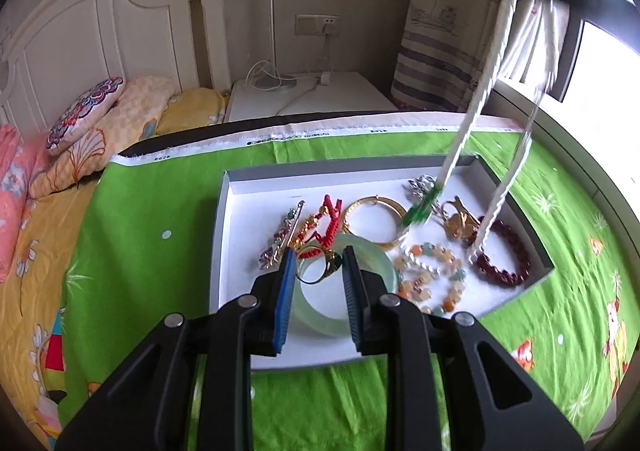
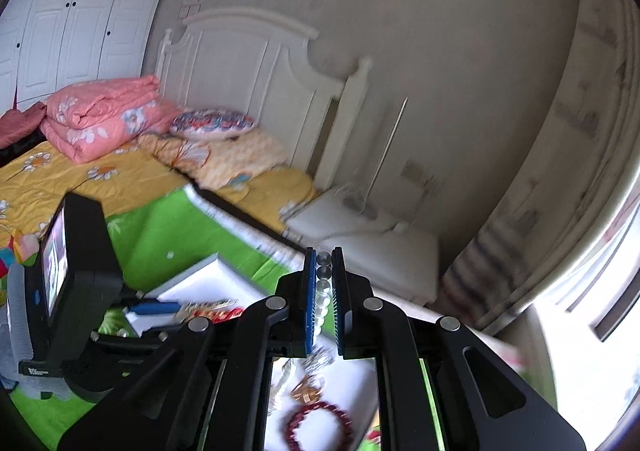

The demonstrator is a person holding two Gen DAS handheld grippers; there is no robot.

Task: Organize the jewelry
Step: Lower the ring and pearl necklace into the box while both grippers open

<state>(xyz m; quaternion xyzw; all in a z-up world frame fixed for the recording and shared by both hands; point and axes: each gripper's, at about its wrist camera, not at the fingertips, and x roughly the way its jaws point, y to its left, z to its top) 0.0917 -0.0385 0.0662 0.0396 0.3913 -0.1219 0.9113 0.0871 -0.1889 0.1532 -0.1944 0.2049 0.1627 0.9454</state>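
A shallow white tray on a green cloth holds several pieces of jewelry: a pale jade bangle, a gold bangle, a dark red bead bracelet, a pastel bead bracelet, red cord pieces and brooches. My left gripper is open, its pads either side of the jade bangle's near rim and a gold ring. My right gripper is shut on a white pearl necklace. The necklace hangs in a long loop over the tray, with a green pendant at its low end.
The green cloth covers a board lying on a bed with yellow sheets, pillows and a white headboard. A white nightstand with a lamp stands behind. A window is at the right. The left gripper's body shows in the right wrist view.
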